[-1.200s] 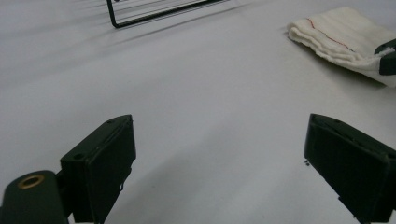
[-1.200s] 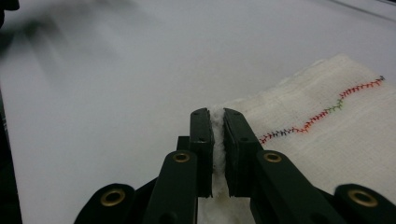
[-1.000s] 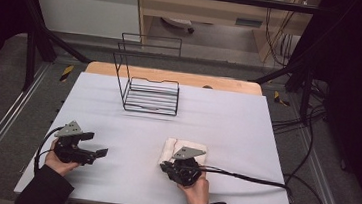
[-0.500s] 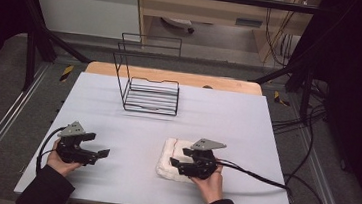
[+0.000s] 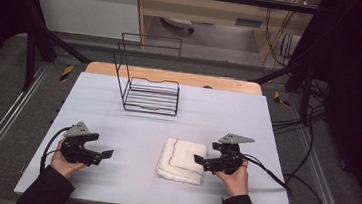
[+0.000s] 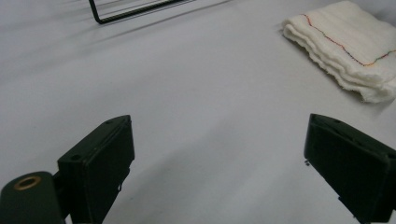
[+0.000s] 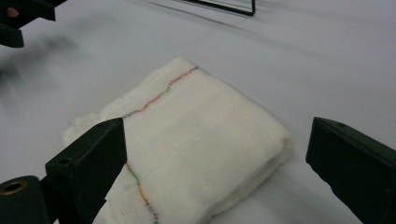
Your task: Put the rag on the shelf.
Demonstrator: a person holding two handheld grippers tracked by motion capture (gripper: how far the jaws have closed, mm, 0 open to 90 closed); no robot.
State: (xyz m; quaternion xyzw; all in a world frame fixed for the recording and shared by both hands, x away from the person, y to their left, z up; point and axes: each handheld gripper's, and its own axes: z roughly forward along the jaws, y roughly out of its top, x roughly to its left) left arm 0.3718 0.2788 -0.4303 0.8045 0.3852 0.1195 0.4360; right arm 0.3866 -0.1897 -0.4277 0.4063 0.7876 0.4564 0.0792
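Resting near the front edge of the table (image 5: pixel 275 141), right of centre: folded towel (image 5: pixel 181 161), white, coloured stitching across the top. Right gripper (image 5: pixel 200 159) just off its right edge, jaws just opened wide, nothing between them. Left gripper (image 5: pixel 106 153) well apart to the left, also spread open and empty. Probably soft, light, limp cloth; likely to sag or unfold if pinched by a single layer. Best taken across the thick folded edge, all layers together. Farther back, wire rack (image 5: pixel 146 87), standing empty.

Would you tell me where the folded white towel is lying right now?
In the high view, the folded towel lies on the table's near-right part, just left of the right gripper, nearer than the wire rack.
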